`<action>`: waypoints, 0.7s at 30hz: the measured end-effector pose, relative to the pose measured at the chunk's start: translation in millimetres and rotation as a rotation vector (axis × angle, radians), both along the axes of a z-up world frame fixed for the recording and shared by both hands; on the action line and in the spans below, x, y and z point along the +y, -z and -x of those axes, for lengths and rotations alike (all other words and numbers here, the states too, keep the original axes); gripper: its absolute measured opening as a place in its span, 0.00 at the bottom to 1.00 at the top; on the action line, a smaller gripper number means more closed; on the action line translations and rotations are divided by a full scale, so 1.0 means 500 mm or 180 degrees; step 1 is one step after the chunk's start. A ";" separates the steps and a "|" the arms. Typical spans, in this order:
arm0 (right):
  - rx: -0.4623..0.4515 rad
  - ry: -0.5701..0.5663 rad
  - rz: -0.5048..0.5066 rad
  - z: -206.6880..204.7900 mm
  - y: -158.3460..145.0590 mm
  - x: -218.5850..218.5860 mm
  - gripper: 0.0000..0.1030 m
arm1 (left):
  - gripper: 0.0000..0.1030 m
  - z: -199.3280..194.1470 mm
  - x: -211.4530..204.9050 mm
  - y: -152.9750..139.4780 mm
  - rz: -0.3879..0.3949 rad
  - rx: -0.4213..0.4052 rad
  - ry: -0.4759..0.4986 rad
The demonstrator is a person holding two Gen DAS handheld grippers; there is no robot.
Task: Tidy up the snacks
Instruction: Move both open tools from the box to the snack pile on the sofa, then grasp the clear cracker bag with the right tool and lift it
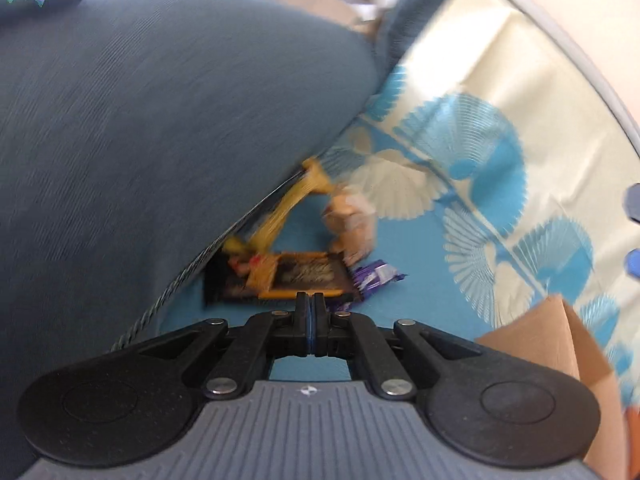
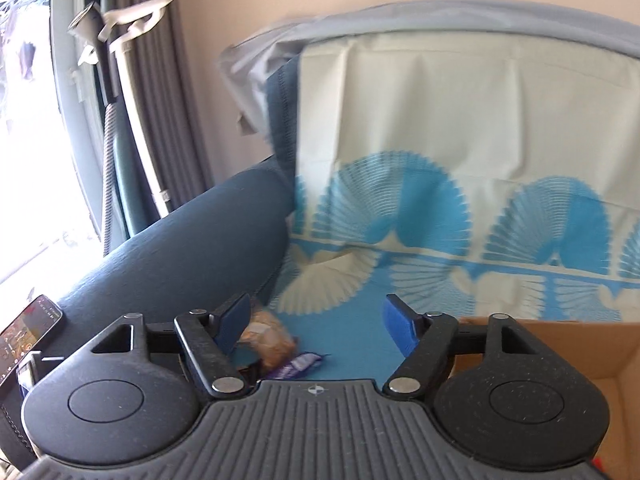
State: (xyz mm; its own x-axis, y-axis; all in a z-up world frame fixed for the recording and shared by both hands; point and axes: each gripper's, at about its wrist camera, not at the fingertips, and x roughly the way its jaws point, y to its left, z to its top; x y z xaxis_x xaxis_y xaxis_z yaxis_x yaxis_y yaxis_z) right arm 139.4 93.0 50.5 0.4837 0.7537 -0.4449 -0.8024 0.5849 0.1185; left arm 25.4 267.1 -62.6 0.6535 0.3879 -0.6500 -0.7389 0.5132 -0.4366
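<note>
Left claw [image 1: 311,312]: shut, empty; dark snack packet [image 1: 280,276] just ahead at 12 o'clock, long axis crosswise. Right claw [image 2: 316,328]: open, empty; purple wrapper [image 2: 298,364] at 7 o'clock

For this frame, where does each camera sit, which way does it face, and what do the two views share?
Left wrist: on the left hand-held gripper, looking down at blurred snack packets beside the sofa arm; its jaws are shut on nothing.
Right wrist: on the right hand-held gripper, facing the sofa back's patterned cover; its jaws stand open and empty.
Shared: the purple wrapper, cardboard box, cover and sofa arm.
</note>
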 end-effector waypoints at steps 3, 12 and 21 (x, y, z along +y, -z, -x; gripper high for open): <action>0.0086 -0.0149 0.0148 -0.006 0.029 0.069 0.80 | 0.01 0.003 0.006 0.015 0.0183 0.0110 -0.0202; 0.0292 -0.0298 0.0800 -0.065 0.161 0.261 0.90 | 0.45 0.008 0.011 0.017 0.0108 0.0000 -0.0393; 0.0232 -0.0804 0.1206 -0.090 0.256 0.387 0.92 | 0.46 0.006 0.037 0.037 0.0369 -0.0054 -0.0544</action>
